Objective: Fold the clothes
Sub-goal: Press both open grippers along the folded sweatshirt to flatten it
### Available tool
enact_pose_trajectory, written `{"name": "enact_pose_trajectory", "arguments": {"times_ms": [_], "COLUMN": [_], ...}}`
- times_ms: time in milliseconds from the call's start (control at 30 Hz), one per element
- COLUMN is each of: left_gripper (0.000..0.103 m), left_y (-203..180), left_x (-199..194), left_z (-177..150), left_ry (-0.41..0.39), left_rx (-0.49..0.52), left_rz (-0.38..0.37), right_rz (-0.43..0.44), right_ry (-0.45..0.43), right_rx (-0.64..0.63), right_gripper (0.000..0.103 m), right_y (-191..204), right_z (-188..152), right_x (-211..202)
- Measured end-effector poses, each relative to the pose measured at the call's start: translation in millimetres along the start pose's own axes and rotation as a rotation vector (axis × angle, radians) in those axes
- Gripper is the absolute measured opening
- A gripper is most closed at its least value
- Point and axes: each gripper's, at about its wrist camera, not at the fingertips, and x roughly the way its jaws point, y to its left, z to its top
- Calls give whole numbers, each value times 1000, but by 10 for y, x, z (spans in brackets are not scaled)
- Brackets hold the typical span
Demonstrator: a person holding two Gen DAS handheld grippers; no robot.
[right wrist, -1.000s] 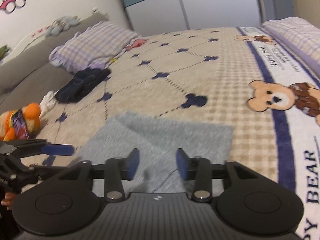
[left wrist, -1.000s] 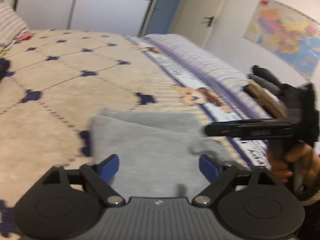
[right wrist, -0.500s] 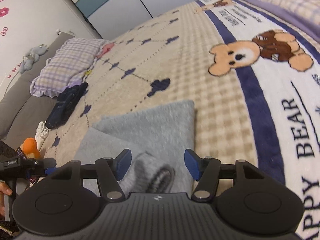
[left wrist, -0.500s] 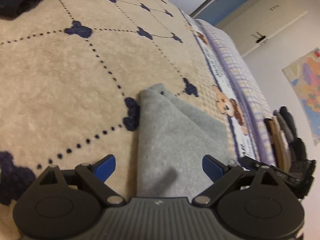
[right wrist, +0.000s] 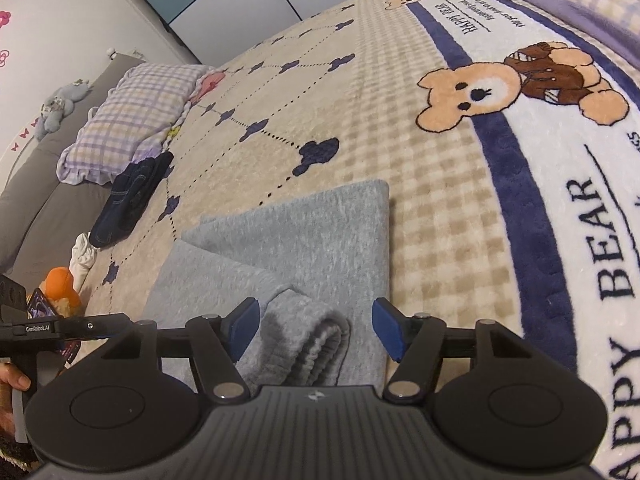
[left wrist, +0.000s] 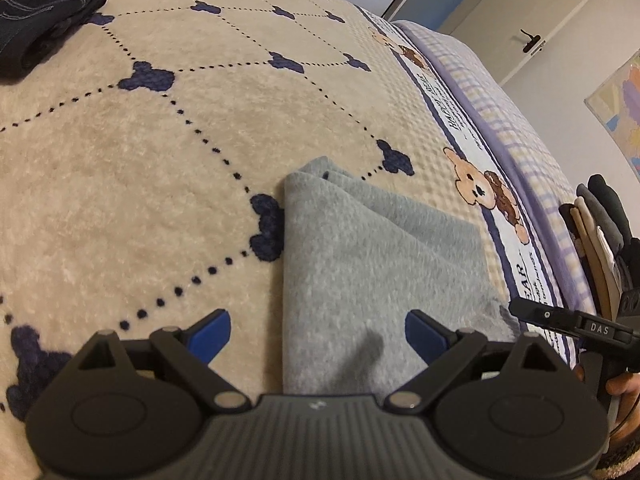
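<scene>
A grey fleece garment (left wrist: 384,264) lies folded flat on the bear-print blanket (left wrist: 140,200). My left gripper (left wrist: 318,336) hovers over its near left edge, open wide, with the pads clear of the cloth. In the right wrist view the same garment (right wrist: 320,236) ends in a bunched ribbed cuff (right wrist: 308,344). That cuff sits between the blue pads of my right gripper (right wrist: 316,326), whose jaws are opening and do not press on it. Each gripper shows in the other's view: the right gripper (left wrist: 560,318) at the garment's right corner, the left gripper (right wrist: 72,326) at its left.
Dark folded jeans (right wrist: 132,196) lie far left beside a plaid pillow (right wrist: 136,120). An orange plush toy (right wrist: 60,284) sits at the bed's near left edge. A stack of folded clothes (left wrist: 600,232) stands off the bed's right side. A person's hand (right wrist: 12,380) holds the left gripper.
Both views have rolled and dipped closer to the garment. The right jaws have widened and let the cuff drop free between them. The left jaws have stayed wide.
</scene>
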Motion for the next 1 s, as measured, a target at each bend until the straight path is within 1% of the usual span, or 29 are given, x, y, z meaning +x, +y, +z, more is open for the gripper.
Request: {"name": "enact_pose_trajectory", "arguments": {"times_ms": [233, 367, 533, 667, 833, 1000], "left_gripper": [98, 98, 98, 98, 98, 98], "left_y": [31, -19, -31, -16, 5, 93], "left_x": [84, 162, 217, 234, 265, 273], "left_z": [5, -15, -27, -12, 5, 32], "left_ry": [46, 76, 98, 110, 116, 120], "left_rx": [-14, 14, 24, 13, 9, -21], "left_rz": [21, 51, 60, 58, 25, -37], "right_rz": [-11, -19, -8, 12, 47, 71], "right_ry": [15, 47, 74, 101, 137, 150], "right_rx": [33, 45, 46, 66, 110, 163], "right_gripper": [67, 68, 70, 72, 73, 76], "right_y": [-71, -104, -110, -133, -178, -245], "right_z": [18, 8, -5, 0, -16, -18], "right_x": [-2, 20, 33, 41, 77, 96]}}
